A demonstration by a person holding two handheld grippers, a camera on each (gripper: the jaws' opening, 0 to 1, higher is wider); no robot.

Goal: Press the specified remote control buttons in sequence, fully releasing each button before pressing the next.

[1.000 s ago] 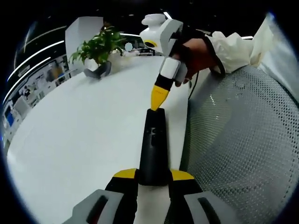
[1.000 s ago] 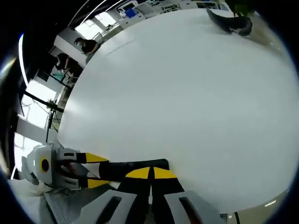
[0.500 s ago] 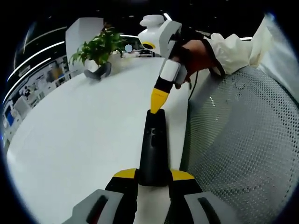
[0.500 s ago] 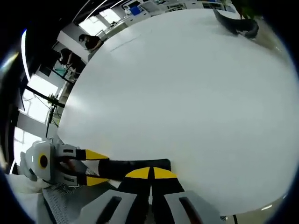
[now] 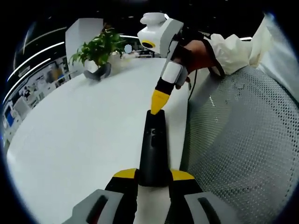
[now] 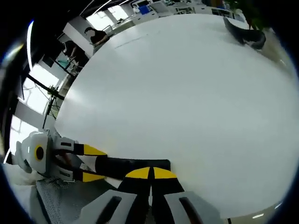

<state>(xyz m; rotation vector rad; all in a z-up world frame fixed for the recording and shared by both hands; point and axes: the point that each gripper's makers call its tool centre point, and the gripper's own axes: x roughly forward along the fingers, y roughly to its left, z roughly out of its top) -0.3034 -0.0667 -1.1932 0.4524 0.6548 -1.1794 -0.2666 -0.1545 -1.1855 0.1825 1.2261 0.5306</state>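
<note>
A black remote control [image 5: 153,140] lies along the right edge of the white table [image 5: 79,135]. My left gripper [image 5: 153,175] is shut on its near end, one yellow-tipped jaw on each side. My right gripper [image 5: 159,103], held by a hand in a white sleeve, comes down from above with its yellow tips shut together, touching the remote's far end. In the right gripper view, my right gripper [image 6: 150,173] sits shut over the end of the remote [image 6: 133,164], and my left gripper [image 6: 93,163] clamps the other end from the left.
A potted plant [image 5: 98,51] stands at the table's far side, and its pot [image 6: 245,35] also shows in the right gripper view. A grey mesh chair back [image 5: 238,140] runs beside the table's right edge. A person [image 6: 96,35] stands far off in the room.
The right gripper's body has tilted slightly and its camera has shifted a little. Its tip stays at the remote's far end. The left gripper and remote have not moved.
</note>
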